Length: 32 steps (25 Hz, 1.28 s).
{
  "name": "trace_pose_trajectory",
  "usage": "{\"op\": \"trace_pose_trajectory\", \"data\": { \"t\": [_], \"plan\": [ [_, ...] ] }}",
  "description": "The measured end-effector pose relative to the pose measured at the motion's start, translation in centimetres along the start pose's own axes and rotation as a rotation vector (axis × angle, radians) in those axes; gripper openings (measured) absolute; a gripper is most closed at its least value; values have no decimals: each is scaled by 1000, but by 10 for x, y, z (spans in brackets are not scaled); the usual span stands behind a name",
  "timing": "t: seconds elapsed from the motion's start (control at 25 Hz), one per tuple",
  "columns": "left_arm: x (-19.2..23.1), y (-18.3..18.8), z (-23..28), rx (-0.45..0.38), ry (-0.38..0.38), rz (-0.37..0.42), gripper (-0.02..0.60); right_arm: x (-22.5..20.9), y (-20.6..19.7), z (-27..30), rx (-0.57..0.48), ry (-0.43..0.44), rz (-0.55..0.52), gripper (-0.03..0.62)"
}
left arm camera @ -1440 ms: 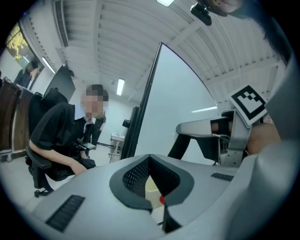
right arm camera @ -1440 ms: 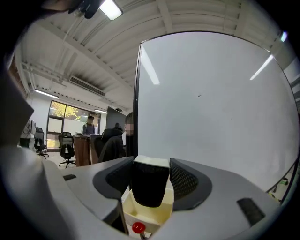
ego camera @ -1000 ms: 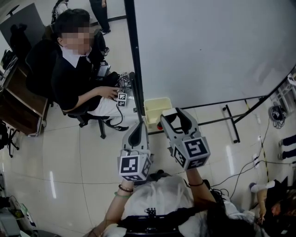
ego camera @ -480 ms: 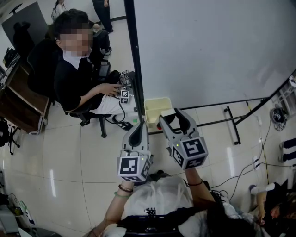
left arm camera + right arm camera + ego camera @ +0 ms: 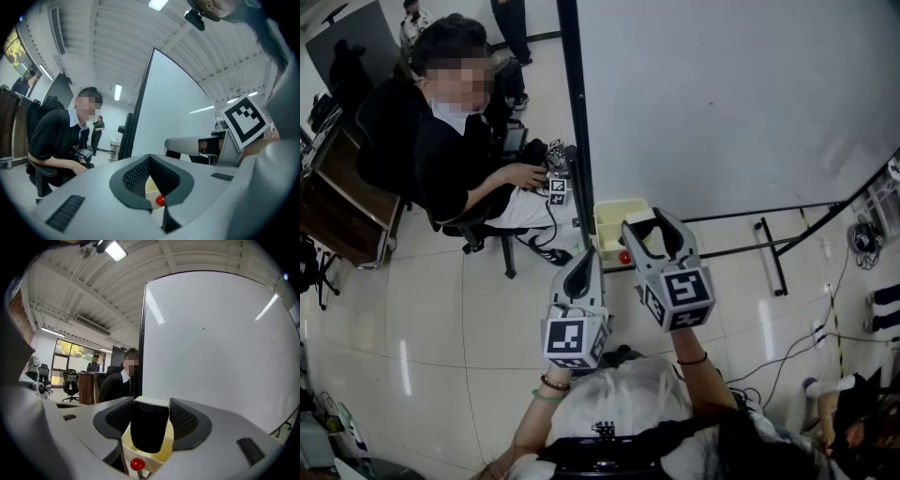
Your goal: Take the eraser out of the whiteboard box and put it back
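A black eraser (image 5: 149,430) with a cream top sits between the pads of my right gripper (image 5: 151,420), which is shut on it. In the head view that gripper (image 5: 649,225) holds the eraser (image 5: 639,228) just over the cream whiteboard box (image 5: 612,214), which hangs at the whiteboard's lower left corner. The box (image 5: 165,451) lies right under the eraser, with a red knob (image 5: 137,464) on its front. My left gripper (image 5: 581,261) hangs lower and to the left, shut and empty. Through its jaws (image 5: 157,213) I see the box and the red knob (image 5: 160,201).
The big whiteboard (image 5: 722,103) stands ahead with a black frame post (image 5: 574,112) at its left edge. A seated person (image 5: 441,141) handles a device just left of the post. Stand legs (image 5: 769,248) and cables (image 5: 825,323) lie on the floor at right.
My right gripper with the eraser has edged a little toward the board, and its marker cube has rolled slightly. The left gripper has stayed put.
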<state>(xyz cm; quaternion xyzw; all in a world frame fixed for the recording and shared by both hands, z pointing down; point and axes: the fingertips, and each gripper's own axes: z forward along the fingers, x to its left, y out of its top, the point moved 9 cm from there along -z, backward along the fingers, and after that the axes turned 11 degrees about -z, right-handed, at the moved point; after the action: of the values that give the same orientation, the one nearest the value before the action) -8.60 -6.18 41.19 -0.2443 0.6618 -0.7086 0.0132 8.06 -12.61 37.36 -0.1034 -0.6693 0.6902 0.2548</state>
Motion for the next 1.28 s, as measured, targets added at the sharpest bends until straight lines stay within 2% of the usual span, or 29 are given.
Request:
{"op": "trace_pose_trajectory", "data": {
  "t": [0.32, 0.56, 0.76, 0.92, 1.04, 1.16, 1.28],
  "plan": [
    [9, 1, -1, -14, 33, -11, 3, 9, -23, 23, 113, 3, -41, 249],
    [15, 2, 0, -8, 48, -17, 3, 9, -32, 28, 138, 3, -41, 249],
    [11, 0, 1, -7, 39, -18, 3, 15, -46, 31, 232, 30, -66, 253],
    [10, -1, 3, 4, 39, -17, 3, 14, -64, 32, 285, 42, -37, 291],
    [12, -1, 3, 2, 43, -20, 3, 12, -62, 29, 250, 28, -3, 290],
    [15, -3, 3, -6, 44, -23, 3, 8, -47, 19, 148, 2, 37, 276],
    [14, -2, 4, 5, 46, -23, 3, 5, -36, 11, 82, 16, 83, 272]
  ]
}}
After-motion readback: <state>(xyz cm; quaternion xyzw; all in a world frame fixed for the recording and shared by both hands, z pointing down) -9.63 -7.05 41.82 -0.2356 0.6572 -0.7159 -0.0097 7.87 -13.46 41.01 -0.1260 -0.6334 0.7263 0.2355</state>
